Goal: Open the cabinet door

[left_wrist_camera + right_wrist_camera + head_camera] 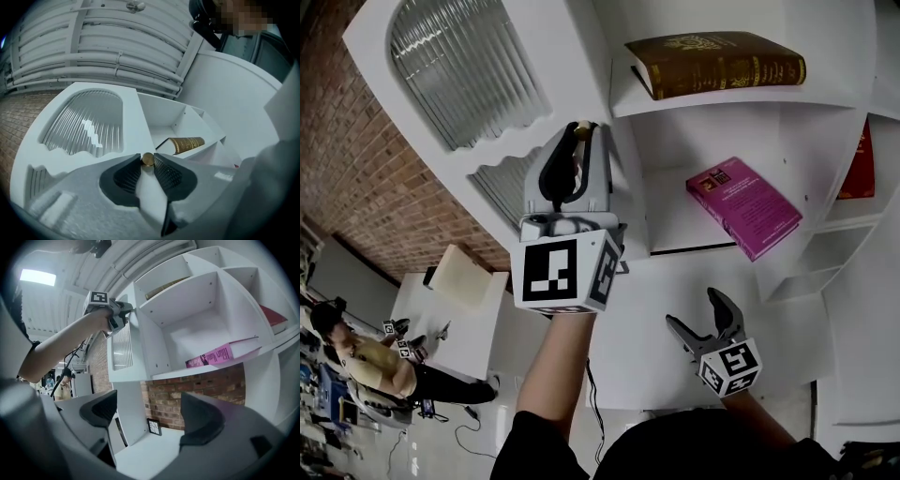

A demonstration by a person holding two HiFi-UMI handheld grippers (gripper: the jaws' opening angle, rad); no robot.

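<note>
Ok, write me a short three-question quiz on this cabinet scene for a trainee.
1. True or false: the left tongs are closed on the brass knob of the cabinet door.
2. Where does the pink book lie? A: on the shelf beneath the brown book; B: beside that book on the same shelf; C: on the floor.
3. Fill in: the right tongs stand ___ with nothing between them.

Key: 1 true; 2 A; 3 open.
</note>
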